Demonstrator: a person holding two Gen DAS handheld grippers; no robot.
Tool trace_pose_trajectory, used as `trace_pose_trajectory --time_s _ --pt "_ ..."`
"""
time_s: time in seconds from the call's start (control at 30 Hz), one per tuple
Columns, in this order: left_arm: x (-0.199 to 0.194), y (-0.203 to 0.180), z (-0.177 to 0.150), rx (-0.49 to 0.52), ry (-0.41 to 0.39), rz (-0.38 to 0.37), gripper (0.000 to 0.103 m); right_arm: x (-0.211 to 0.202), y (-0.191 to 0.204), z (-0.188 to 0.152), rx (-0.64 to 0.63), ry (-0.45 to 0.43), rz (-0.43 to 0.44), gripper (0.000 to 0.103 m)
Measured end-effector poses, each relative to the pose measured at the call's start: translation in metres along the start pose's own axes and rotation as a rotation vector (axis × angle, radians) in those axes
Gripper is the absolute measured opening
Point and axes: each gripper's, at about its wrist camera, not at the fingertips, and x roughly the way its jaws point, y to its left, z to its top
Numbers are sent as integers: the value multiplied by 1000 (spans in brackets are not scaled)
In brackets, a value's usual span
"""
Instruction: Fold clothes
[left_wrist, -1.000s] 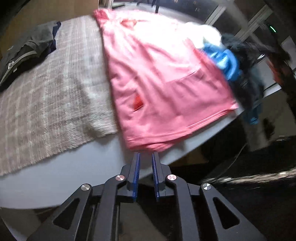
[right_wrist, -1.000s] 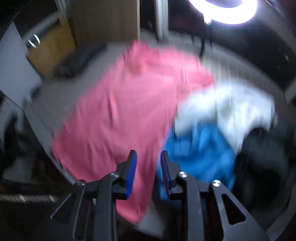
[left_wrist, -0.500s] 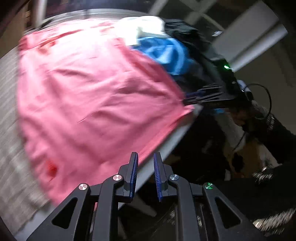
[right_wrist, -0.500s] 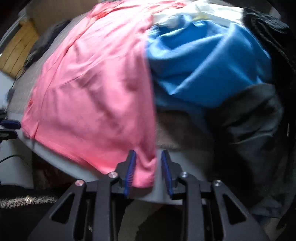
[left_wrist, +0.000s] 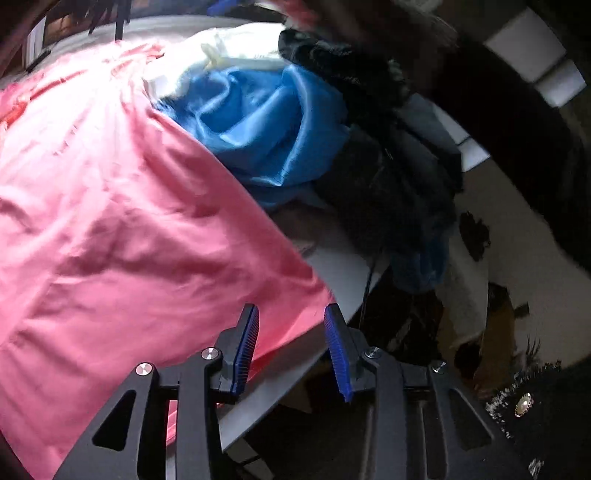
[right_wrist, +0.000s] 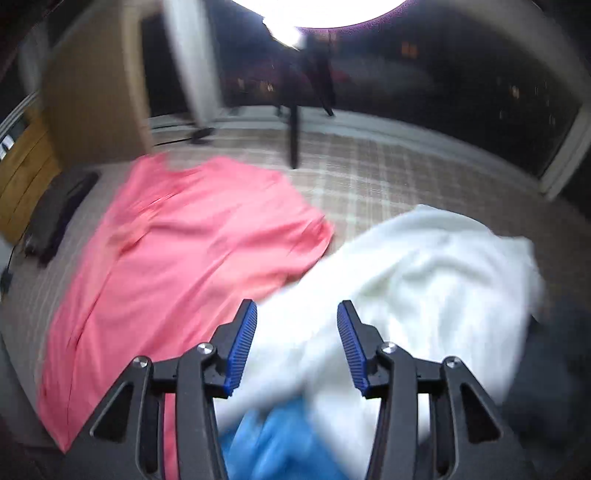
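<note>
A: Item one, left gripper (left_wrist: 291, 334)?
B: Jaws opening, gripping nothing. The pink garment (left_wrist: 122, 221) is lying spread ahead of them, its near corner showing in the gap, unpinched.

A: Item two, right gripper (right_wrist: 297, 334)?
B: Jaws opening, released. A white garment (right_wrist: 424, 273) is lying ahead and between them, untouched as far as the blur allows.

A: Remaining stock?
B: Blue garment (left_wrist: 266, 129) and dark clothes (left_wrist: 391, 177) are sitting beyond the left jaws, to their right.

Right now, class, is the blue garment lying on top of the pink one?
No: the blue garment lies beside the pink garment, whose edge overlaps it.
</note>
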Motion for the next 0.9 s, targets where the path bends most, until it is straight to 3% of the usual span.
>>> trace_pose_trajectory --time_s 0.13,0.17,0.2,0.3,0.37,0.47,0.57,0.6,0.7,0.8,0.87,0.9 --pt "22 1 8 -67 4 28 31 65 -27 41 26 82 51 45" --pt "26 4 9 -86 8 29 21 75 -33 45 26 112 77 45" --pt "28 6 10 -102 10 29 2 86 -35 47 16 138 91 45" --pt "31 12 12 -135 17 20 0 109 -33 49 -20 187 105 42" --pt "32 10 14 -127 19 29 0 113 -35 52 5 186 171 2" --pt "31 5 17 -116 20 30 0 102 -40 62 27 115 215 1" --pt "26 1 19 -114 15 17 0 79 -54 76 82 -71 180 1" --pt "25 -1 19 -112 13 16 0 75 -58 79 94 -98 165 1" --pt "20 -2 20 -123 -2 20 0 94 -63 77 82 29 188 3" --pt "18 0 21 -145 3 29 0 105 -67 66 120 95 236 23" --pt "17 3 21 -170 3 51 0 110 -60 59 85 104 247 43" --pt "18 4 22 -181 6 53 4 112 -55 56 58 105 242 44"
